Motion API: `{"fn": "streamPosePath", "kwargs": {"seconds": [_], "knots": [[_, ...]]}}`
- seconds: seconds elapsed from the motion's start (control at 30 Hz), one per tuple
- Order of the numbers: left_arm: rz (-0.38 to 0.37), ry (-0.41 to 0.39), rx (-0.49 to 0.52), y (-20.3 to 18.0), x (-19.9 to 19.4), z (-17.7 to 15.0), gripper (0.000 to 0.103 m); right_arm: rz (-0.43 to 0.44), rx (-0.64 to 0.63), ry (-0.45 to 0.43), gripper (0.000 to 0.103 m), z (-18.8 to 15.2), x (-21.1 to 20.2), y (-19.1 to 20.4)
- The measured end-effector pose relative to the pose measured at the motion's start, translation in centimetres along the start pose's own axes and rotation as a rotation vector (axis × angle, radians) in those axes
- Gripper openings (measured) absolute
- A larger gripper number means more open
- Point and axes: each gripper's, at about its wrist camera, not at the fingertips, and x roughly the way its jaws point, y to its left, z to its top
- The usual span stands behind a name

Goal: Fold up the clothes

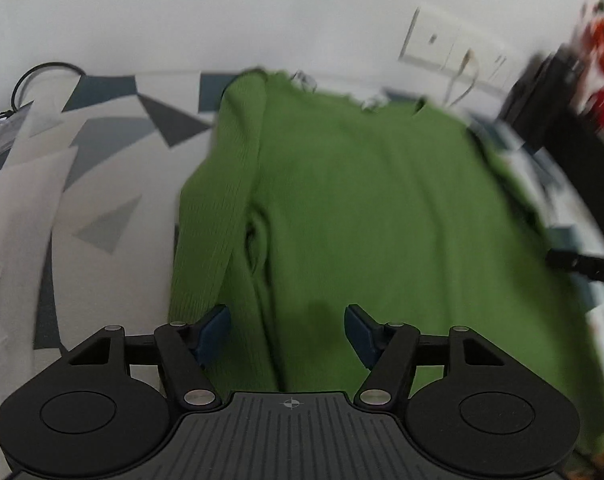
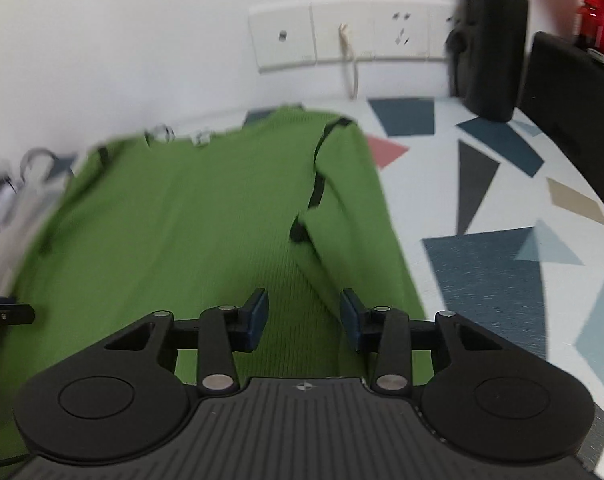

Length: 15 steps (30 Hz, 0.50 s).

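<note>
A green ribbed long-sleeve sweater [image 1: 362, 184] lies flat on the patterned table, neckline toward the wall. Its left sleeve [image 1: 210, 208] lies folded down along the body. In the right wrist view the sweater [image 2: 182, 216] shows its right sleeve [image 2: 354, 200] folded down over the body. My left gripper [image 1: 288, 332] is open and empty, just above the sweater's lower part beside the left sleeve. My right gripper [image 2: 304, 316] is open and empty, over the lower end of the right sleeve. The other gripper's tip [image 2: 6, 314] shows at the left edge.
The table top [image 2: 482, 200] is white with grey, blue and pink shapes. A black bottle [image 2: 490, 40] and a black box [image 2: 574, 92] stand at the back right. Wall sockets [image 2: 342, 36] with a cable sit behind. Black cables [image 1: 42, 76] and white papers [image 1: 18, 184] lie left.
</note>
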Motion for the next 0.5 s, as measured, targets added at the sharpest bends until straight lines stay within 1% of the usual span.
{"fn": "streamPosePath", "kwargs": {"seconds": [0.07,0.17,0.23,0.27,0.3,0.33,0.37,0.4,0.5], "knots": [[0.011,-0.004,0.013,-0.3,0.4,0.4,0.066,-0.027,-0.01,0.002,0.04,-0.2,1.1,0.4],[0.037,-0.02,0.021,-0.1,0.8,0.4,0.065,-0.056,-0.014,0.002,0.04,0.0,2.1,0.1],[0.065,-0.037,0.011,0.0,1.1,0.6,0.055,-0.071,-0.009,-0.005,0.037,0.4,2.5,-0.3],[0.077,-0.046,0.006,0.2,1.1,0.7,0.036,-0.079,-0.007,-0.009,0.035,0.6,2.7,-0.5],[0.088,-0.056,0.0,0.5,1.0,0.7,0.024,-0.088,-0.006,-0.012,0.028,0.7,2.9,-0.7],[0.079,-0.058,-0.007,0.8,0.9,0.6,0.021,-0.098,-0.007,-0.014,0.02,0.8,3.0,-0.8],[0.064,-0.058,-0.015,1.1,0.8,0.5,0.015,-0.108,-0.009,-0.016,0.016,0.9,3.2,-0.9],[0.05,-0.058,-0.022,1.4,0.6,0.5,0.012,-0.112,-0.007,-0.017,0.012,1.0,3.3,-1.1],[0.041,-0.048,0.0,1.3,0.1,-0.1,0.012,-0.098,-0.014,-0.012,0.008,1.0,3.3,-1.6]]}}
